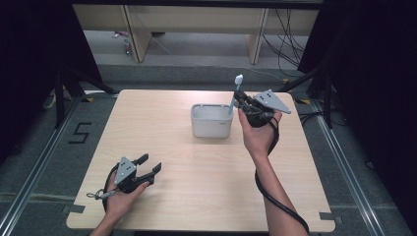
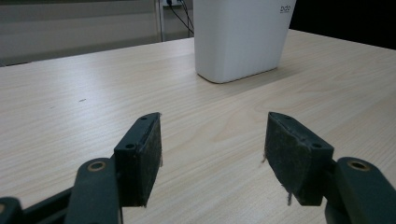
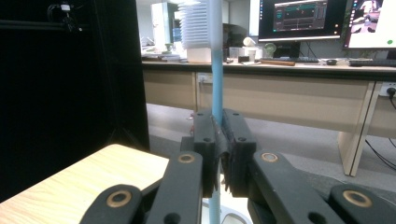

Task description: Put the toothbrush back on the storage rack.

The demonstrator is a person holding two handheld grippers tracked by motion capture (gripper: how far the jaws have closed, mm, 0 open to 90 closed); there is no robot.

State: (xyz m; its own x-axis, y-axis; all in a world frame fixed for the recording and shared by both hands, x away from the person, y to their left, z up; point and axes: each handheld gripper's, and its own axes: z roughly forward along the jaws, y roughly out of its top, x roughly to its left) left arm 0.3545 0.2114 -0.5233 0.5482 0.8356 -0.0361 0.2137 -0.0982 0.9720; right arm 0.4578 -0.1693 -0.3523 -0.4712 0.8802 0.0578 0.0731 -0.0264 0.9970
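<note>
Toothbrush [image 3: 216, 84] clamped upright in right gripper [image 3: 218, 149], over the white holder [image 1: 211, 121] at table's [image 1: 196, 162] far side. Right gripper view shows bristles at top; its lower end is cut off there. High view shows the whole layout. Left gripper [image 2: 212, 154] wide open, empty, low over near table; holder's top is cropped there.

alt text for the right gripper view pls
The right gripper is shut on a toothbrush's blue handle, held upright with the white bristle head at the top. A corner of the wooden table sits lower left, with desks and lit monitors behind.
</note>
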